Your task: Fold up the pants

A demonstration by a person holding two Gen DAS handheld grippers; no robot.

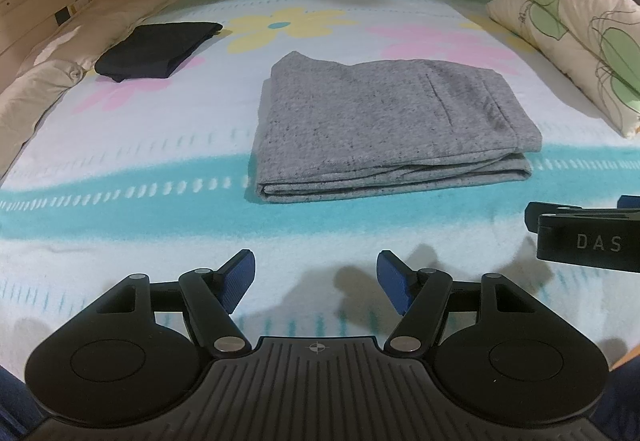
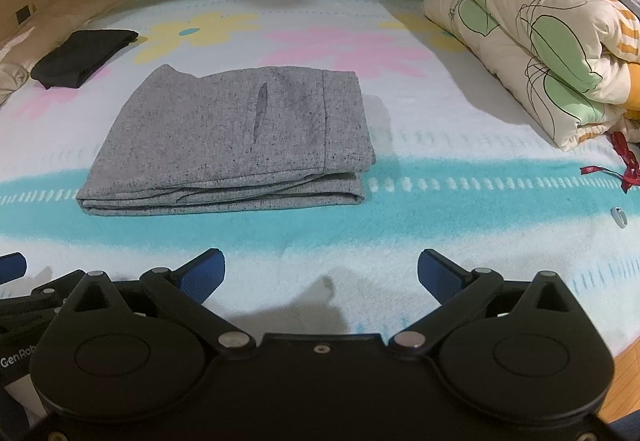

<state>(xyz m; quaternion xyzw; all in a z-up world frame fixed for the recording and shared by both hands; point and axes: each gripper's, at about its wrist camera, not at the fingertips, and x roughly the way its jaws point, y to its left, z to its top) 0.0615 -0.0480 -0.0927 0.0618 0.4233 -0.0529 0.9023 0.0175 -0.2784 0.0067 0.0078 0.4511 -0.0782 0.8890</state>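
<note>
Hovering apart from the folded gray pants [image 1: 380, 121], left gripper [image 1: 316, 283] and right gripper [image 2: 320, 277] gape empty.

"DAS" on right claw [image 1: 580, 237]; "GenRob" on left claw [image 2: 16, 361] body.

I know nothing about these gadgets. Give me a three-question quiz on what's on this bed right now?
1. True or false: the grey pants lie folded on the blanket.
2. What is between the left gripper pads? A) pants B) nothing C) the black garment
3. On which side of the pants, in the right wrist view, is the stacked quilt?

Key: 1 true; 2 B; 3 right.
</note>
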